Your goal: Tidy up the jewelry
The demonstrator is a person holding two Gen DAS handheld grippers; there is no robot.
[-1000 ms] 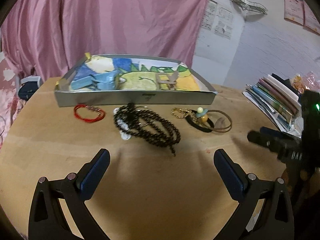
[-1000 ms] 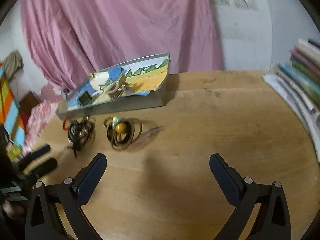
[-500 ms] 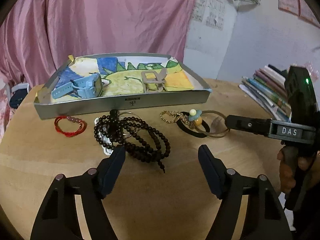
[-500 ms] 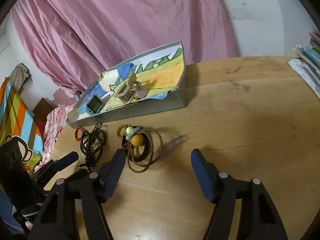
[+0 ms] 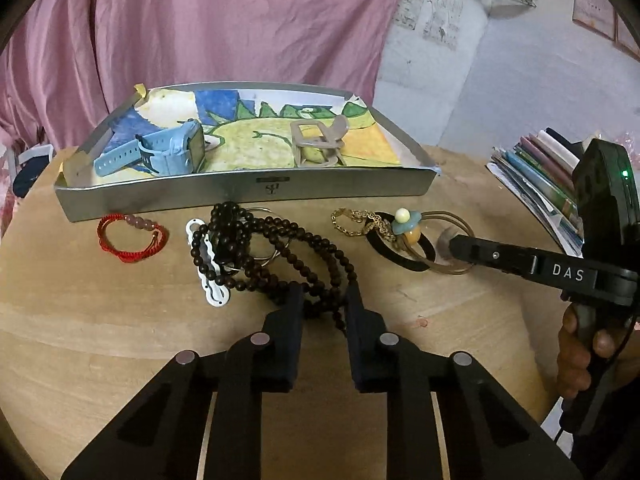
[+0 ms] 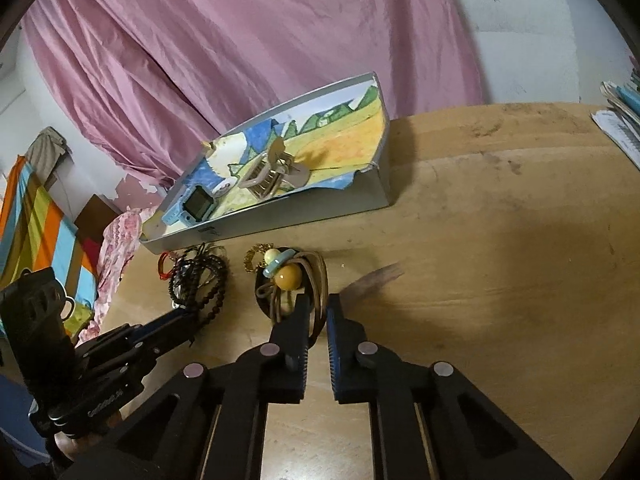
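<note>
Beads of the dark bead necklace [image 5: 276,252] lie heaped just in front of the metal tray [image 5: 248,190]; the left gripper [image 5: 320,300] pinches its near loops. Limp and light, it will likely dangle, so grip several strands. The right gripper [image 6: 318,312] clamps the brown hair-tie loops [image 6: 316,280] beside the necklace.
</note>
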